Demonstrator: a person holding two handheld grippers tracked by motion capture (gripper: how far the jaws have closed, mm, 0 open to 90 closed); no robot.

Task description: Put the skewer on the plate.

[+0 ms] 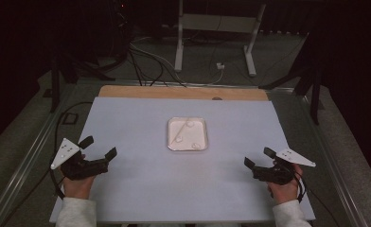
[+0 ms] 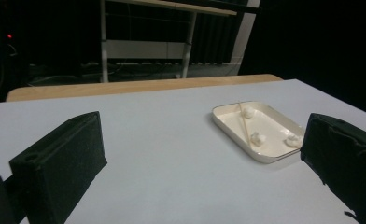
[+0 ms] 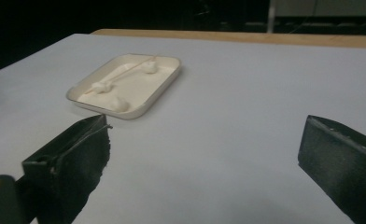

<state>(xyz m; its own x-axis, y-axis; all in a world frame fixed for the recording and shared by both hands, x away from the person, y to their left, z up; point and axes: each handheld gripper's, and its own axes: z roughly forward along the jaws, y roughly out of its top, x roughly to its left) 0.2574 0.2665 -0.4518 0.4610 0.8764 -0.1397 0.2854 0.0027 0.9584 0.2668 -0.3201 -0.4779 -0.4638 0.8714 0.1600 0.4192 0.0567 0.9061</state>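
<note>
From the high view, a shallow white tray [image 1: 187,134] sits at the middle of the pale blue table top [image 1: 141,184]. Three small white lumps lie in it, one [image 1: 190,124] toward the tray's 1 o'clock corner, one [image 1: 178,139] toward 8 o'clock and one [image 1: 196,145] toward 5 o'clock. A thin stick [image 1: 180,130] runs slantwise from the far edge down toward the 8 o'clock lump. The left gripper [image 1: 99,152] lies at the tray's 8 o'clock, well apart from it, in the person's left hand [image 1: 77,182]; its jaws stand wide with nothing between them. The right gripper [image 1: 259,158] lies at the tray's 4 o'clock, also well apart, in the right hand [image 1: 284,188]; its jaws are spread just as wide and bare.

In the left gripper view, the two black jaws rise at the lower corners, far apart, with bare table between them. The tray [image 2: 228,125] lies at 2 o'clock from the gap, with a lump [image 2: 249,112] at its far end, one [image 2: 257,138] nearer, on the stick [image 2: 243,121], and one [image 2: 292,139] just beside the right-hand jaw's edge.

In the right gripper view, the jaws again stand wide and hold nothing. The tray [image 3: 167,81] lies at 11 o'clock, beyond the left-hand jaw, with the stick [image 3: 127,71] joining a far lump [image 3: 148,66] and a lump further left [image 3: 99,87]; the nearest lump [image 3: 119,104] lies loose beside them.
</note>
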